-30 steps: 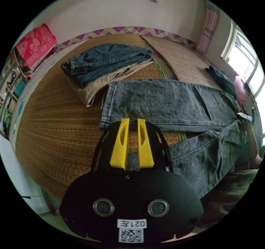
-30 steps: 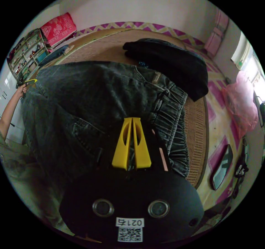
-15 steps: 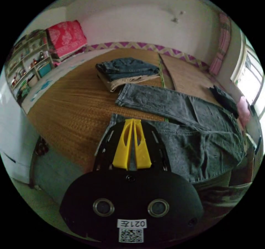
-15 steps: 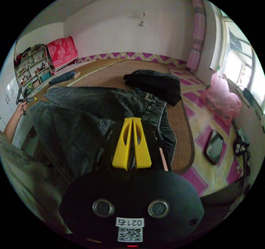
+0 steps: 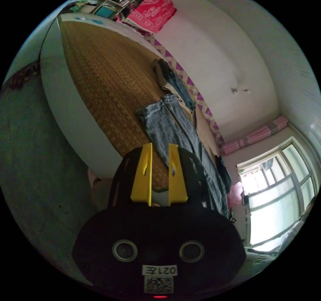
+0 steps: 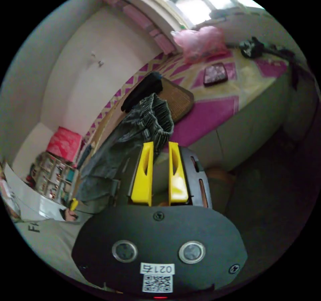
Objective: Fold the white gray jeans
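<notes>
Both the left gripper (image 5: 159, 150) and the right gripper (image 6: 158, 149) hang parted and empty, while the gray jeans (image 5: 174, 127) lie mid-frame on the woven mat (image 5: 107, 80) — the waistband near the edge could slip off, I'd guess.

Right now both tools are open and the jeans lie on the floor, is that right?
One part is wrong: the jeans lie on the woven mat of the raised platform, as the left gripper view shows. Both tools, left tool and right tool, are open.
</notes>
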